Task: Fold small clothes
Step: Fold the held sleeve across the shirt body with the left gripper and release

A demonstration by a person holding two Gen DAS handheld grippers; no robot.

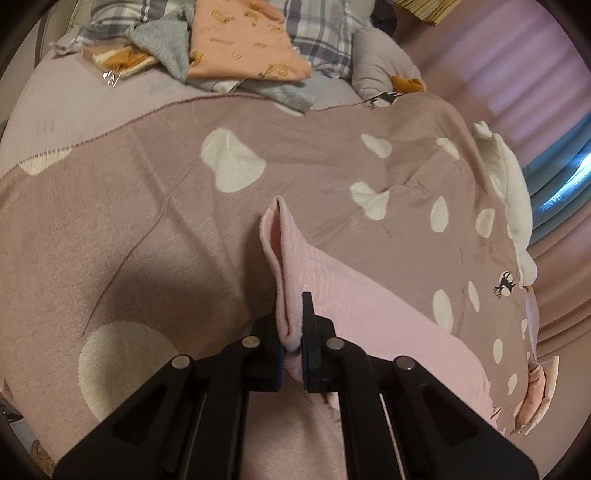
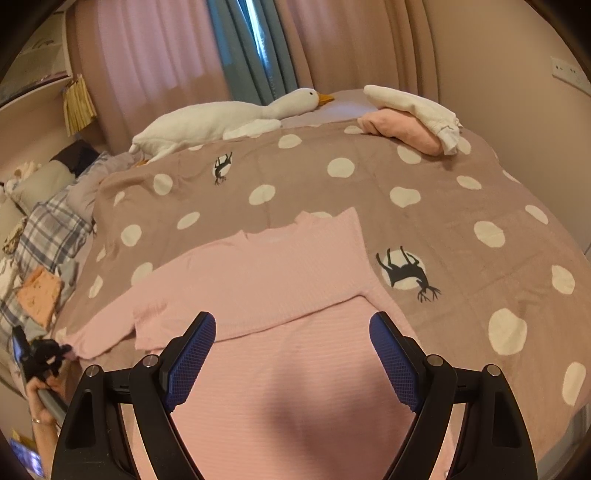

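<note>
A pink ribbed long-sleeved top (image 2: 266, 269) lies flat on the dotted blanket (image 2: 443, 221), with one sleeve folded across its body. My left gripper (image 1: 291, 306) is shut on the cuff end of the other sleeve (image 1: 284, 251), which stands up pinched between the pads. That gripper (image 2: 44, 356) also shows at the far left of the right wrist view, holding the sleeve tip, with a hand (image 2: 40, 402) below it. My right gripper (image 2: 291, 321) stands open just above the top's lower body, nothing between its blue pads (image 2: 192, 354).
A white goose plush (image 2: 221, 118) lies along the bed's far side. Folded pink and white clothes (image 2: 406, 122) sit at the far right corner. A pile of orange and grey garments (image 1: 243, 44) rests on plaid pillows (image 1: 325, 33). Curtains (image 2: 166, 48) hang behind the bed.
</note>
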